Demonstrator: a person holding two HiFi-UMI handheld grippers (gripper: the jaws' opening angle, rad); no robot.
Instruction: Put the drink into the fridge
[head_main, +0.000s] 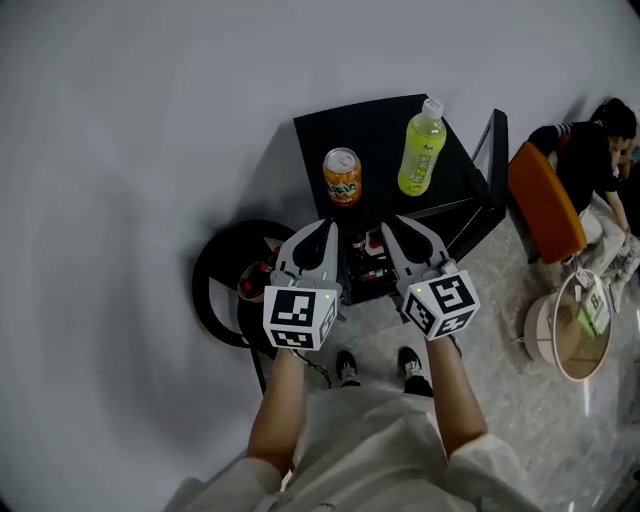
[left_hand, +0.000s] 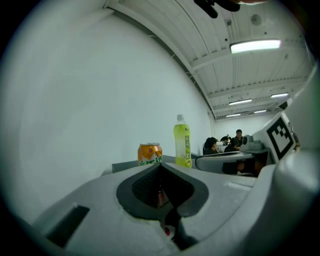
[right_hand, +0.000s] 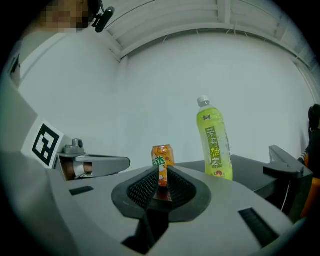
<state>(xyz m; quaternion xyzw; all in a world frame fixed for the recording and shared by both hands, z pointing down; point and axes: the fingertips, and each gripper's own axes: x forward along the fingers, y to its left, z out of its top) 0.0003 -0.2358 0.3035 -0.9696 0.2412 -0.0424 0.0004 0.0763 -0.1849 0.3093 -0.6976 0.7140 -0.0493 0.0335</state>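
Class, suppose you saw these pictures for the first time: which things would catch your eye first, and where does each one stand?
The bright drinks stand out: an orange can and, to its right, a taller yellow-green bottle, both upright on top of the black cabinet. Nearer the camera, the left hand-held gripper and right hand-held gripper point towards them, jaws shut and empty.

Open-plan office: long fluorescent ceiling lights (left_hand: 255, 46), seated people (left_hand: 210, 145) at distant desks, plain white wall (head_main: 150, 150).

orange can (right_hand: 162, 156) reads "达", bottle (right_hand: 214, 140) lettering unclear
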